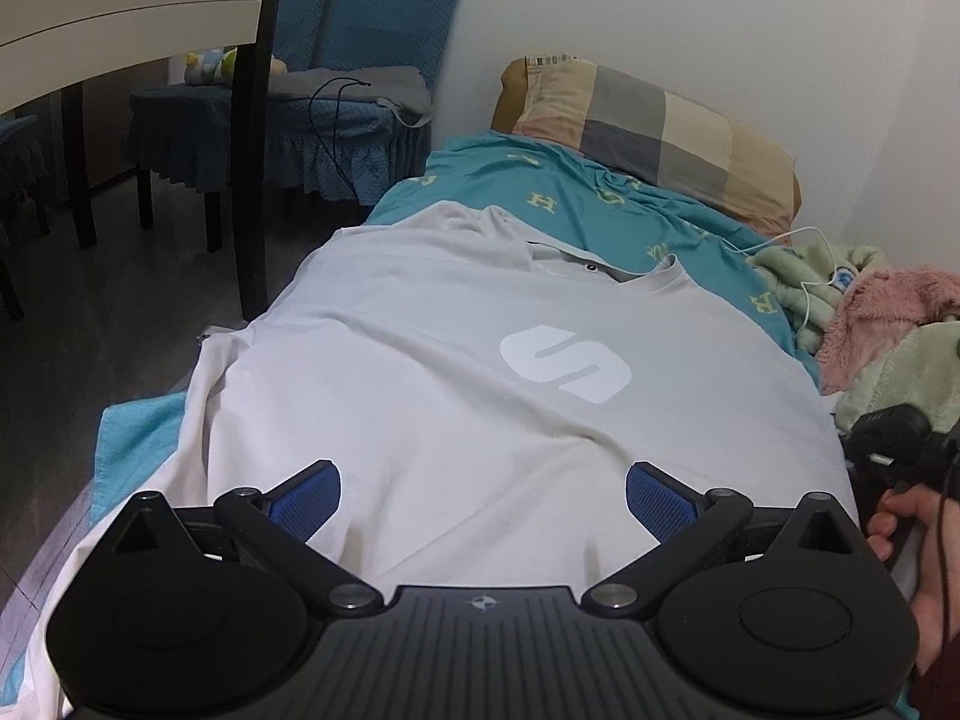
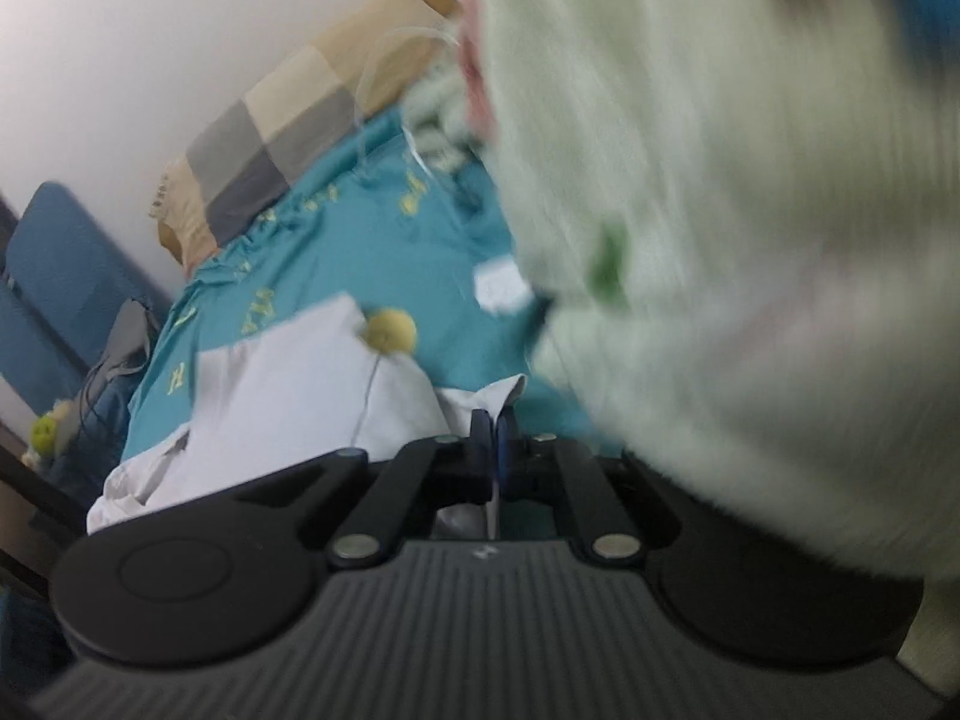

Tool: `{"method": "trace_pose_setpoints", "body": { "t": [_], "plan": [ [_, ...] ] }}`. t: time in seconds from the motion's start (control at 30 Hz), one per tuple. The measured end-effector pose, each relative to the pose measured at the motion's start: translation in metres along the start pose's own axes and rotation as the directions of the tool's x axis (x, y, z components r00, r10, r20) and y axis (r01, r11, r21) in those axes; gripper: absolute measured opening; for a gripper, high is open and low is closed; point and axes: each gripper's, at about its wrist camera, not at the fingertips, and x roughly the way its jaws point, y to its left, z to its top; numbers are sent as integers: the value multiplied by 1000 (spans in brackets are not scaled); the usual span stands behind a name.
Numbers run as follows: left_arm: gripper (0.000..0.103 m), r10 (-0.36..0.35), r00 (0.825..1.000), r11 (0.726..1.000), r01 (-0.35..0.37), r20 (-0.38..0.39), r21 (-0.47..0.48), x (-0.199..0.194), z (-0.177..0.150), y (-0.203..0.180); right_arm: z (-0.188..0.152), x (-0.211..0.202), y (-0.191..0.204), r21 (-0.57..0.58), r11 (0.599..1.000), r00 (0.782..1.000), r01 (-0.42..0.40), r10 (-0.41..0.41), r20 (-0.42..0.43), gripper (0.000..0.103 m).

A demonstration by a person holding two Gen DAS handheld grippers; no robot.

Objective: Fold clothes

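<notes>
A pale grey T-shirt (image 1: 456, 396) with a white S logo lies spread flat on the teal bed sheet (image 1: 600, 204), its collar toward the pillow. My left gripper (image 1: 483, 498) hovers over the shirt's lower part, open, its blue pads (image 1: 306, 498) wide apart with nothing between them. In the blurred right wrist view my right gripper (image 2: 491, 438) is shut, with a thin edge of the T-shirt (image 2: 312, 396) pinched between its fingers. The right gripper (image 1: 894, 438) also shows at the shirt's right edge, held by a hand (image 1: 900, 522).
A checked pillow (image 1: 654, 126) lies at the head of the bed against the wall. Green and pink fleece blankets (image 1: 888, 324) with a white cable pile up on the right, close beside the right gripper. Blue-covered chairs (image 1: 336, 96) and a table stand left of the bed.
</notes>
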Motion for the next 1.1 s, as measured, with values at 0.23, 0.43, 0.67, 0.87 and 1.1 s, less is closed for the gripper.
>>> {"method": "trace_pose_setpoints", "body": {
  "t": [0.23,0.43,0.67,0.87,1.1],
  "plan": [
    [102,16,1000,1000,-16,20,-5,-5,2,3,62,-30,33,-189,977,990,99,-77,119,4],
    [102,10,1000,1000,-10,14,-26,-4,6,5,119,-40,40,-255,927,947,275,-215,239,4],
    [102,3,1000,999,-1,31,-53,-10,13,12,144,-49,59,-297,911,947,285,-220,233,4],
    [102,16,999,996,-12,42,-93,-16,19,23,109,-52,141,-350,931,993,103,-76,91,5],
    [102,46,998,991,-40,42,-131,-17,25,40,31,-18,230,-411,906,988,-104,48,-144,5]
  ]
}}
